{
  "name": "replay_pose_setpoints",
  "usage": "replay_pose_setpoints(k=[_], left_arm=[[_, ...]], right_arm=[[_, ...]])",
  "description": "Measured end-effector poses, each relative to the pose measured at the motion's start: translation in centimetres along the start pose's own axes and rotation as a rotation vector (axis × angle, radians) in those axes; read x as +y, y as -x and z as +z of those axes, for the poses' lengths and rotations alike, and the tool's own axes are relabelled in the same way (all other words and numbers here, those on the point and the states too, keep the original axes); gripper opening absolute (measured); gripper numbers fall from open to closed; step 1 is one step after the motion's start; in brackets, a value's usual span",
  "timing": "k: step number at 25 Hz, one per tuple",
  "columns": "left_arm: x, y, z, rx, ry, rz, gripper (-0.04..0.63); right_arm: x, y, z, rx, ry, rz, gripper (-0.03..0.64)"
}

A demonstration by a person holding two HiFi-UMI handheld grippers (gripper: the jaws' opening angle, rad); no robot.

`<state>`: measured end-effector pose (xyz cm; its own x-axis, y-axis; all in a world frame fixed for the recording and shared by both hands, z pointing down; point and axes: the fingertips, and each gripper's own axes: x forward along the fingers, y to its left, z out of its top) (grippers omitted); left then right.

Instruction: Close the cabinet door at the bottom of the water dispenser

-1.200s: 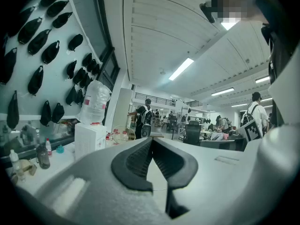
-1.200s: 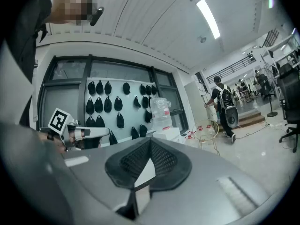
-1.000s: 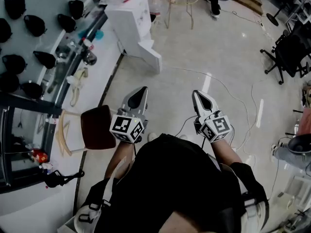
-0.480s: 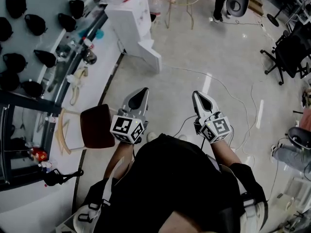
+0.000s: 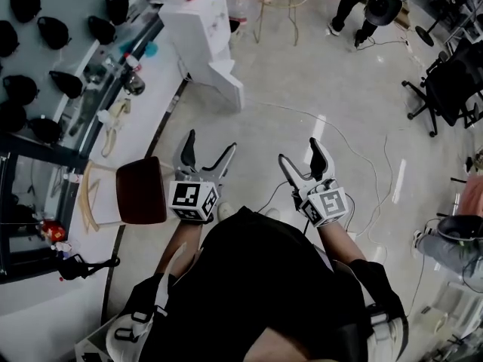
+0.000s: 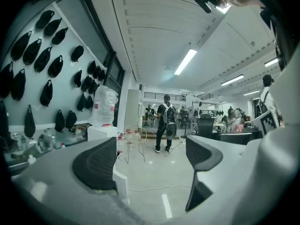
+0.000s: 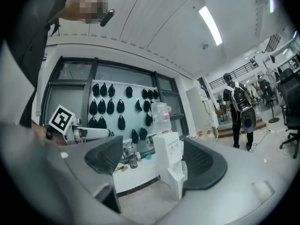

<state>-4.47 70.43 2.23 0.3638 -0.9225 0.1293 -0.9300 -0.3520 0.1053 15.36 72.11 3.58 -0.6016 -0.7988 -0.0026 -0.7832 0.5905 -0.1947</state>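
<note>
**Head view.** Two hand-held grippers are seen from above, held out in front of a person in dark clothing. The left gripper (image 5: 210,145) and the right gripper (image 5: 299,153) are both caught with their jaws opening, already spread wide, and nothing is held in either. Both are pointed over a pale, glossy floor. The white water dispenser (image 5: 198,25) is placed well ahead of them, at the upper left, against a counter. At its base the cabinet door (image 5: 226,81) is swung out over the floor, still open. A brown chair seat (image 5: 141,200) is placed just beside the left gripper. A thin cable (image 5: 355,145) is trailed across the floor.

**Left gripper view.** The left gripper (image 6: 150,158) is shown with its two dark pads set wide apart and only floor between them. The water dispenser (image 6: 101,132) is seen at the left, partly hidden behind the left jaw, with the edge of the cabinet door (image 6: 121,184) showing beside that jaw. A standing person (image 6: 166,123) is seen far off.

**Right gripper view.** The right gripper (image 7: 152,161) is likewise shown spread, with nothing pinched. The water dispenser (image 7: 168,149) is framed in the gap, well away from the pads, and its cabinet door (image 7: 177,182) is seen hanging open at the bottom.
</note>
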Motion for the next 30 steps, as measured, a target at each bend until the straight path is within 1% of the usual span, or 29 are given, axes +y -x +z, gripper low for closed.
replay_pose_setpoints(k=[4, 8, 11, 15, 19, 24, 30], left_arm=[[-2.3, -0.2, -0.5, 0.007, 0.005, 0.008, 0.471], [-4.4, -0.4, -1.5, 0.006, 0.013, 0.028, 0.469], [-5.0, -0.5, -2.0, 0.007, 0.012, 0.035, 0.469], [-4.2, -0.4, -2.0, 0.021, 0.031, 0.048, 0.469], [-3.3, -1.8, -1.8, 0.016, 0.021, 0.041, 0.469], [-1.0, -5.4, -1.6, 0.002, 0.025, 0.004, 0.469], [2.1, -11.4, 0.1, -0.018, 0.031, -0.05, 0.469]], right_arm=[[-2.0, 2.1, -0.7, 0.04, -0.022, -0.002, 0.38], [-3.9, 4.0, -0.6, 0.014, -0.018, 0.008, 0.38], [-5.2, 4.5, -0.9, 0.019, -0.02, 0.006, 0.38], [-5.5, 3.7, -1.0, 0.028, -0.018, 0.001, 0.379], [-5.9, 2.0, -0.6, 0.034, -0.014, 0.002, 0.377], [-6.5, -1.0, 0.0, 0.006, 0.021, -0.004, 0.374], [-8.8, -6.0, 0.8, 0.018, 0.029, -0.053, 0.361]])
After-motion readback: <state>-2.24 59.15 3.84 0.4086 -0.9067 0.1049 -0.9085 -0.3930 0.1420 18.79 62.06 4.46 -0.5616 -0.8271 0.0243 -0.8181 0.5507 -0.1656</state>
